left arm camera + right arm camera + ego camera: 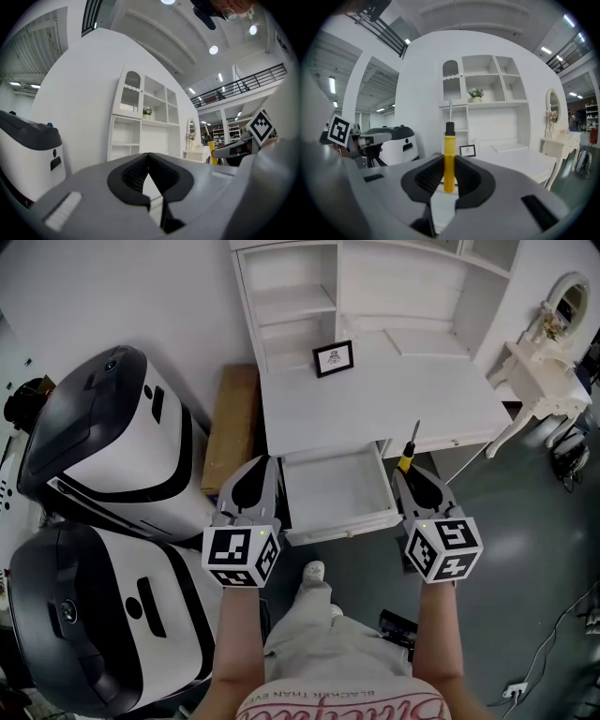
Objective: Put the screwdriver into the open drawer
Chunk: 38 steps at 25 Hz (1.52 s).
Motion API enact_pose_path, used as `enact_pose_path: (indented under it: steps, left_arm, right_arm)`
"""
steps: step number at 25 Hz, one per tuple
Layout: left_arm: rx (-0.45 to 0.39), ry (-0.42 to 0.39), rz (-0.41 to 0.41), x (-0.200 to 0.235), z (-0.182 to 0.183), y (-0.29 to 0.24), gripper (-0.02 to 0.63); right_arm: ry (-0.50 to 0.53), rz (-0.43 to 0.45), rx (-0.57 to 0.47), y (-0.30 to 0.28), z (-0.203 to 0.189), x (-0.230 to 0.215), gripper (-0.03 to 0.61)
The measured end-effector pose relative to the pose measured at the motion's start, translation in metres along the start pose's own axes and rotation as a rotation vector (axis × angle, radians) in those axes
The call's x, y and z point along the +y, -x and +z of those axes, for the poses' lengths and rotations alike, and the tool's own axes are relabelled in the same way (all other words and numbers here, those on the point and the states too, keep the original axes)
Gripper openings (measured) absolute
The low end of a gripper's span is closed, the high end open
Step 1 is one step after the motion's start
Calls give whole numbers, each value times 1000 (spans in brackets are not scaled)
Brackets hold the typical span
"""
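Observation:
A screwdriver with a yellow handle (pixel 407 458) and a thin metal shaft stands between the jaws of my right gripper (pixel 406 472), which is shut on the handle. In the right gripper view the screwdriver (pixel 449 154) points straight ahead toward the white desk (pixel 511 159). The open drawer (pixel 337 491) juts out from the front of the desk (pixel 375 399), between my two grippers. My right gripper hangs just beyond the drawer's right edge. My left gripper (pixel 265 462) is at the drawer's left edge; its jaw tips meet with nothing held (pixel 148 155).
Two big white-and-black machines (pixel 112 437) (pixel 94 615) stand to the left. A wooden board (pixel 232 423) leans beside the desk. A small framed picture (pixel 333 358) stands on the desk under the hutch shelves. A white dressing table with a mirror (pixel 548 371) is at the right.

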<state>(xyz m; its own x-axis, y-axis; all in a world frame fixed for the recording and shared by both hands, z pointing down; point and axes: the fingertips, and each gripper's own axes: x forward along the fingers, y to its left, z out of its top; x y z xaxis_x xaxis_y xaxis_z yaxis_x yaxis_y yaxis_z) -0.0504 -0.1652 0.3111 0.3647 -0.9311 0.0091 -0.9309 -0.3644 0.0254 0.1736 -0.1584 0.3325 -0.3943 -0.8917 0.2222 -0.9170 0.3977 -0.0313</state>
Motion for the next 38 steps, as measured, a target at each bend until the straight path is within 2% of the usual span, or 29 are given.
enact_pose_path:
  steps: [9,22,38]
  left_arm:
    - [55,15,-16,25,-23,-37,9]
    - [132,70,-26,63,-65,-85,9]
    - [202,124,-16,101,-100,-138,9]
  right_arm:
    - [-6,-3,141,-49,-45,-5,72]
    - [-25,66,385,-112,-121,0,72]
    - [-91,121,693,-156,-207,-6,72]
